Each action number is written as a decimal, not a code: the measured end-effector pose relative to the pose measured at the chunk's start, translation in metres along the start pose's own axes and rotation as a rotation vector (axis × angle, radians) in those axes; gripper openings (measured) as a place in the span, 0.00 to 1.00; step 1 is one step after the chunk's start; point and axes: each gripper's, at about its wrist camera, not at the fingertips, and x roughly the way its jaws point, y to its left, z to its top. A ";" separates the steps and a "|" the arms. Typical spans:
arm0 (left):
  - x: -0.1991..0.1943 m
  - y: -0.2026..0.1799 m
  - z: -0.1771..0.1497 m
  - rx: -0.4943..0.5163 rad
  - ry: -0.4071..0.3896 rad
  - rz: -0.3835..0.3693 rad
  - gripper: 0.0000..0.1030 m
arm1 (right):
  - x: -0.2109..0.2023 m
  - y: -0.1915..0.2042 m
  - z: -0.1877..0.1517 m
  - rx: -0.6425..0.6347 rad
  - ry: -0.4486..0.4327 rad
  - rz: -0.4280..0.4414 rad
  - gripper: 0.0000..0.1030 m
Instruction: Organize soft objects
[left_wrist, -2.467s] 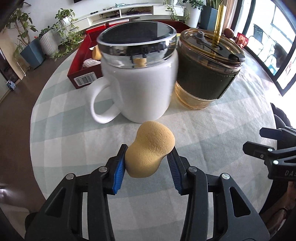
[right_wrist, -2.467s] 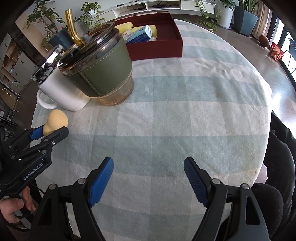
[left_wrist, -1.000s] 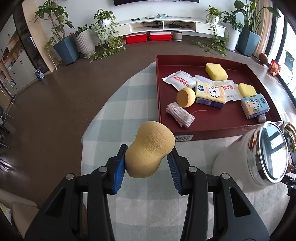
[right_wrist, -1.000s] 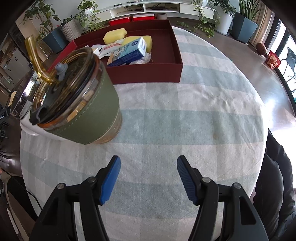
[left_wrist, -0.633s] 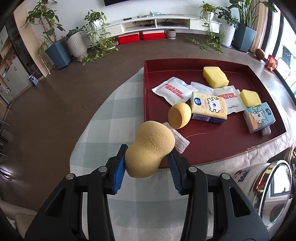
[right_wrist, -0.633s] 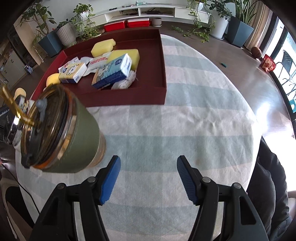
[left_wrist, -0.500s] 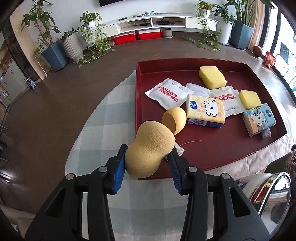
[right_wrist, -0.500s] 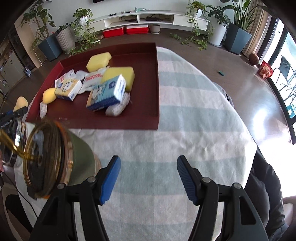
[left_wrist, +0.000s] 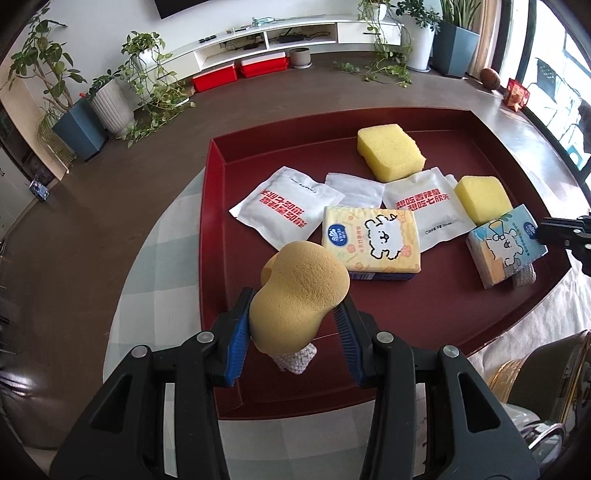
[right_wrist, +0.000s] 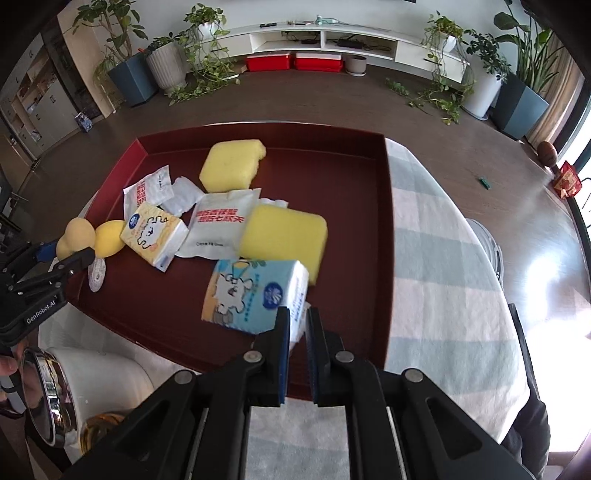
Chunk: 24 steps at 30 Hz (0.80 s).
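Tan and gourd-shaped, the makeup sponge (left_wrist: 297, 295) sits pinched at its narrow waist between the blue-padded fingers (left_wrist: 236, 332) of the left gripper (left_wrist: 291, 332), held in the air over the near left corner of the red tray (left_wrist: 214, 206). The fingers press both sides of the sponge, spread only as wide as its waist. Just below it lies a small knitted white roll (left_wrist: 295, 360), and behind it peeks a second, rounder yellow sponge (right_wrist: 109, 238).

The right gripper (right_wrist: 297, 350) hangs over the tray's near edge toward the right side, its fingers (right_wrist: 282, 347) drawn almost together with a thin slit between them. They close around the near corner of the blue tissue pack (right_wrist: 255, 295); whether they truly clamp it I cannot tell.

Inside the tray lie two yellow block sponges (right_wrist: 231, 166), a yellow tissue pack (left_wrist: 371, 243) and several white sachets (left_wrist: 284, 205) with red print, clustered across the middle. The tray rests at the far edge of a table under a pale checked cloth (right_wrist: 443, 266). A white mug (right_wrist: 92, 380) with a chrome lid stands by the tray's near left corner.
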 end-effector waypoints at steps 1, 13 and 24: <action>0.002 -0.002 0.001 0.004 0.007 -0.007 0.40 | 0.003 0.002 0.002 0.001 0.007 0.007 0.10; 0.008 -0.012 0.003 0.007 0.023 -0.042 0.48 | 0.009 0.000 0.000 0.019 0.011 0.025 0.10; -0.007 -0.007 0.005 -0.030 -0.015 -0.028 0.74 | 0.005 0.002 -0.002 0.025 0.009 0.019 0.10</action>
